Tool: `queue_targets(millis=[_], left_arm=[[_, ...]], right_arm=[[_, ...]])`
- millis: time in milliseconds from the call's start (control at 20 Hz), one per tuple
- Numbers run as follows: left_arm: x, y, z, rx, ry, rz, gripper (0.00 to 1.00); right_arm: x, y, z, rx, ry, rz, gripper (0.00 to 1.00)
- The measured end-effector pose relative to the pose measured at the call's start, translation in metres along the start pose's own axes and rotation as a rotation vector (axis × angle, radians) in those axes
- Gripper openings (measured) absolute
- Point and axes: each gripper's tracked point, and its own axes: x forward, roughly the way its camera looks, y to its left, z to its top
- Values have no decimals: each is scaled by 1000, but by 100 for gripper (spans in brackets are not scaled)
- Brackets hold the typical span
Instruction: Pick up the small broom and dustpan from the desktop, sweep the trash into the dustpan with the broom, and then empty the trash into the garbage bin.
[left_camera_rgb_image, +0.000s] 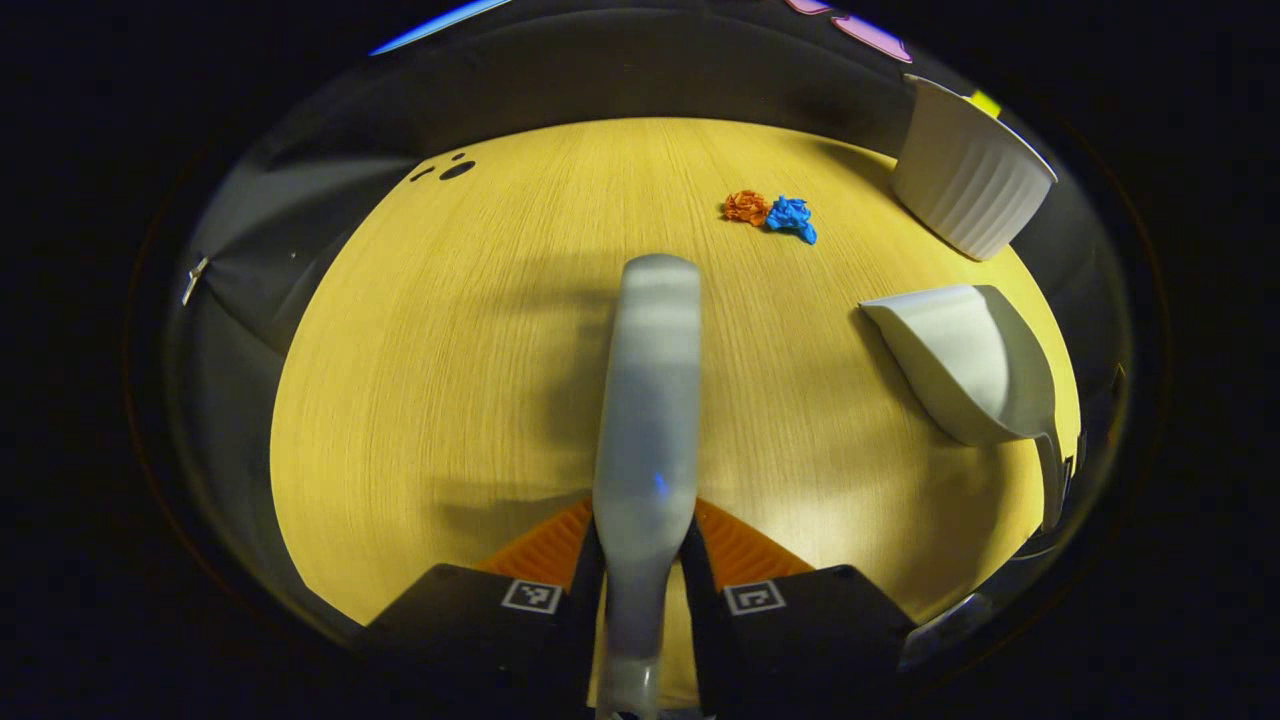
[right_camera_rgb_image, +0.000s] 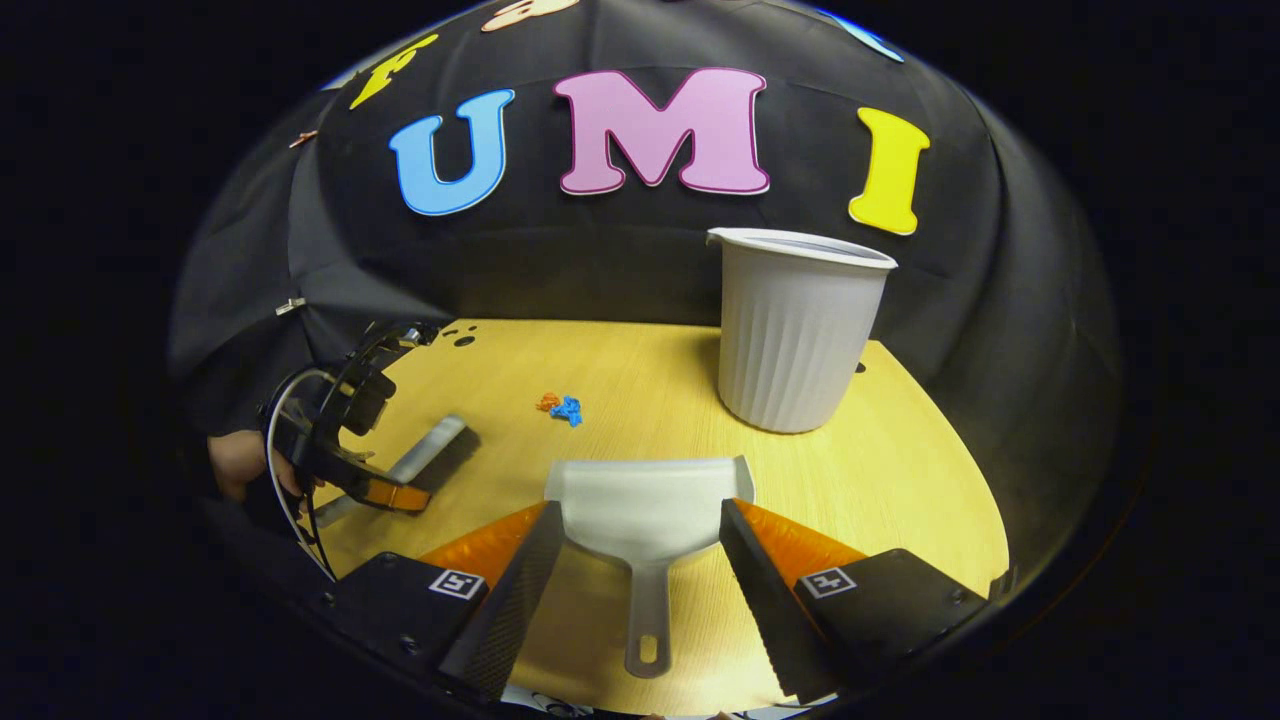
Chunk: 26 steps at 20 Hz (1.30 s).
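In the right gripper view, the dustpan (right_camera_rgb_image: 645, 510) lies on the surface (right_camera_rgb_image: 920, 500) between the right tongs' (right_camera_rgb_image: 640, 590) fingers, the bin (right_camera_rgb_image: 797, 330) stands behind it to the right, the trash (right_camera_rgb_image: 562, 407) lies farther back left, and the broom (right_camera_rgb_image: 425, 452) lies at far left.

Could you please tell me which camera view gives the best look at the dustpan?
The right gripper view: the dustpan lies centred on the table, pan and handle both visible, between the open right gripper. The left gripper view catches it at the right edge, distorted, handle mostly cut off.
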Motion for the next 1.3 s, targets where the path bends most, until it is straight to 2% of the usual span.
queue_targets(millis=[200,400,800,1100,1200,1300], left_arm=[[0,-1,0,-27,-55,18,31],[-16,8,3,-49,-126,53,25],[-79,9,-5,-105,-237,31,24],[-102,14,-28,-167,-233,50,24],[-105,18,-34,-182,-225,66,22],[-106,22,-38,-187,-222,94,24]], right_arm=[[-3,-3,-8,14,39,-5,98],[-5,-11,-18,31,79,-17,98],[7,-22,-61,100,275,-20,99],[33,-22,-101,123,452,-45,99],[43,-17,-112,108,489,-44,100],[51,-14,-119,89,517,-42,100]])
